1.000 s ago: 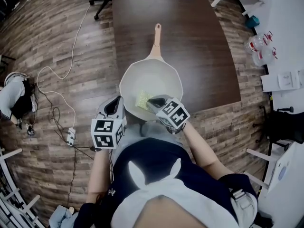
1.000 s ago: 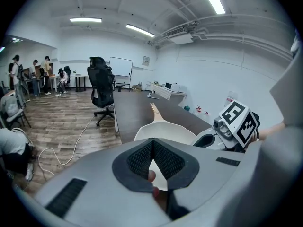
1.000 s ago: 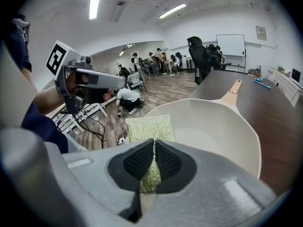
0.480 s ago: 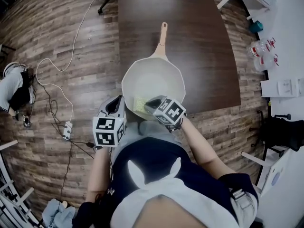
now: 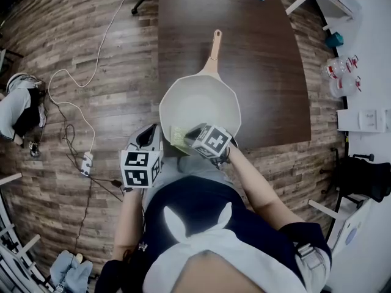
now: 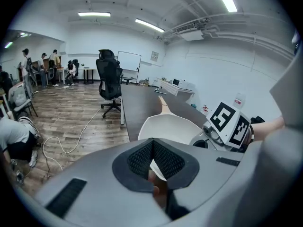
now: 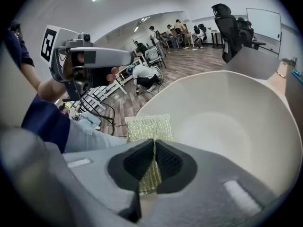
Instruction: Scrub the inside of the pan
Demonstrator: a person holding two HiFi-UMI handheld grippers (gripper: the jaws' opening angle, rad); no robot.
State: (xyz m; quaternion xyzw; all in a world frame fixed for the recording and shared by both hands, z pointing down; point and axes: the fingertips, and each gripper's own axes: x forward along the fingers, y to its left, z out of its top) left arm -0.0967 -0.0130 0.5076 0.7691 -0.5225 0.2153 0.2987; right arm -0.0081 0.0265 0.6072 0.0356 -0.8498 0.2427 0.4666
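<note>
The right claw is pressed together on a yellow-green mesh scrub pad, pinching it by its near end so that the free end sticks out ahead of the jaws. The left claw is closed on the near-left rim of the pan, with a sliver of white rim caught between its pads.

The pan sits at the near edge of the dark worktop. Its handle points straight away from the person, so the pan's long axis runs from near to far. The pad hangs over the near inner wall, on the left. The flat bottom lies ahead of the right claw and lower, toward the handle. Whether the pad already touches the wall cannot be told.

The right hand is the nearer one to the pan's inside, and the coming stroke probably has to go forward and down the slope. The left hand only steadies the rim.

The pan is cream-white inside, deep, with sloping sides. Its handle is pale and wood-coloured, and no dirt shows on the inside.
</note>
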